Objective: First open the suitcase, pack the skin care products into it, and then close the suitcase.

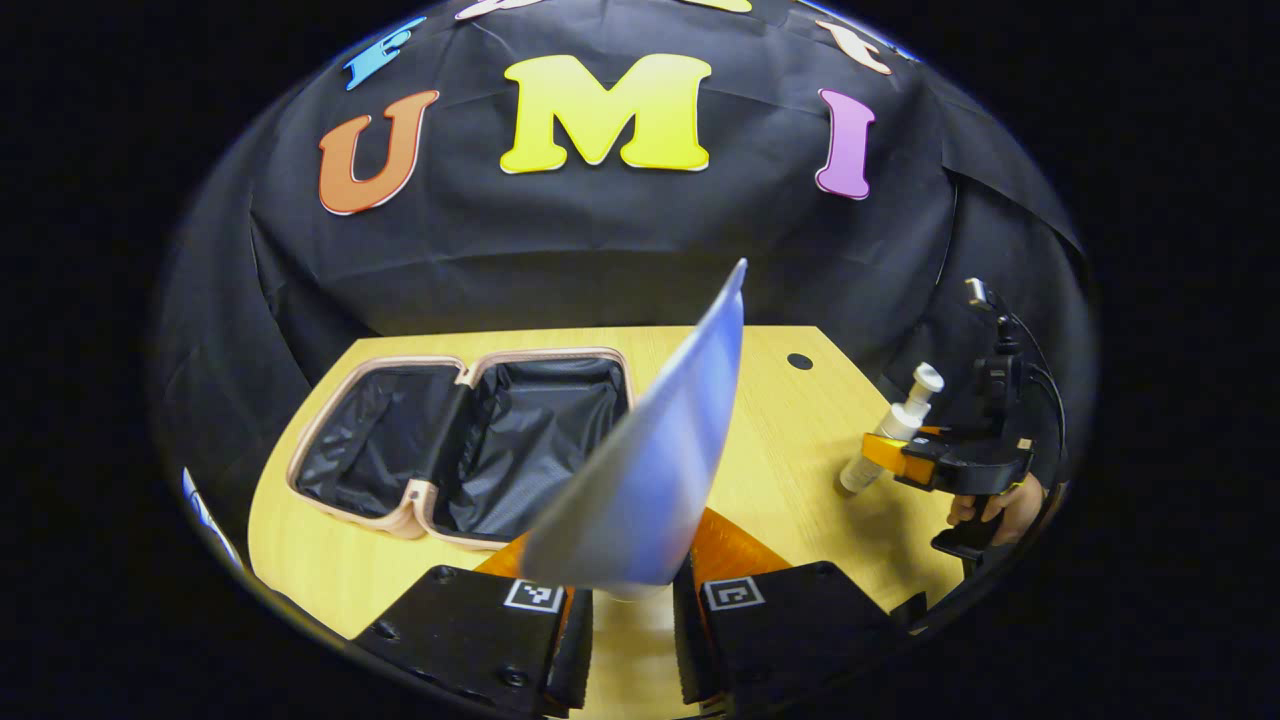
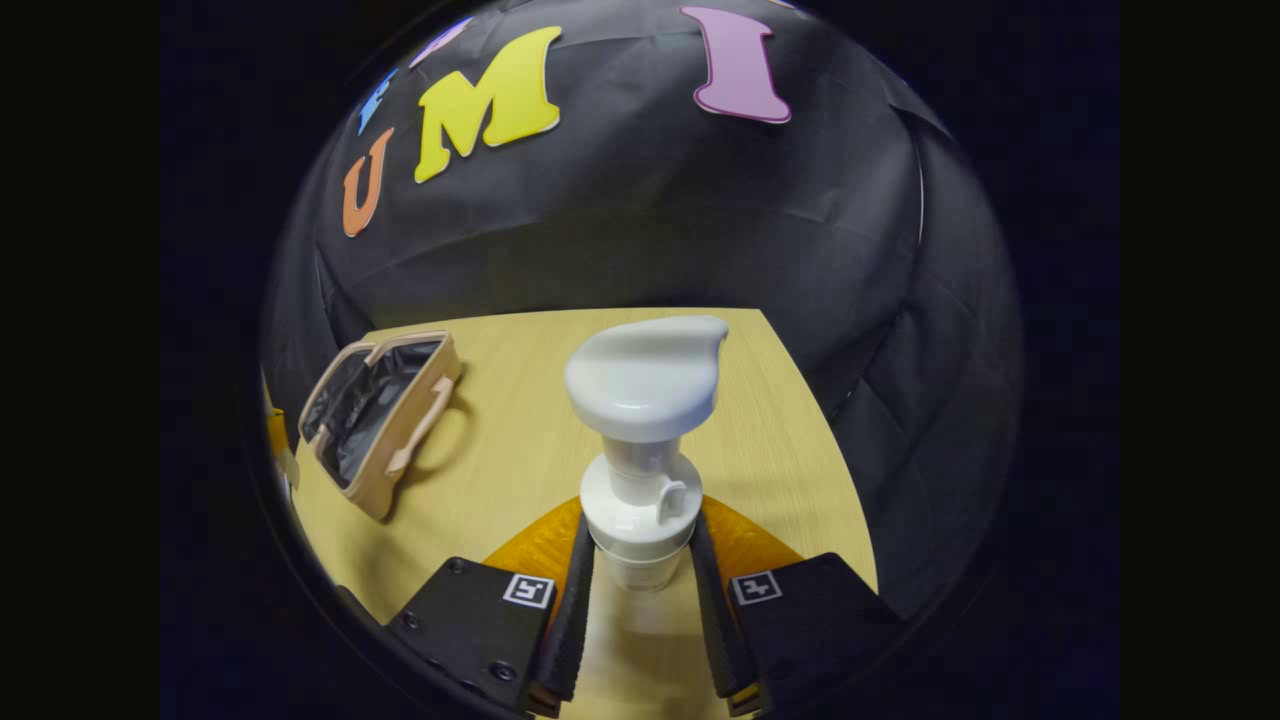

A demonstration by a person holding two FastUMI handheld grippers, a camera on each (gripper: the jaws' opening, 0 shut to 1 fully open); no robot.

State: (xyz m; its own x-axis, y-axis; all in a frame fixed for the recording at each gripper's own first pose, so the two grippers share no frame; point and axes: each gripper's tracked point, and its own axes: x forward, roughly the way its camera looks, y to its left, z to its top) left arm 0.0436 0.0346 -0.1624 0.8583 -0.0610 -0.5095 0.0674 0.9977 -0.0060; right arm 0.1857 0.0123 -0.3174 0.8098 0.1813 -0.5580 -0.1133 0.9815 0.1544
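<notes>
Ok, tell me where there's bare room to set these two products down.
Both halves of the open suitcase lie empty. Bare table runs between the suitcase and the pump bottle. Crowded only near the left gripper, where the blue tube stands up.

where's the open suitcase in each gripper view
Left gripper view: the suitcase lies open at left centre on the table, left of the blue tube.
Right gripper view: the suitcase sits at the far left, left of the pump bottle.
Shared landmark: the table's far edge.
</notes>
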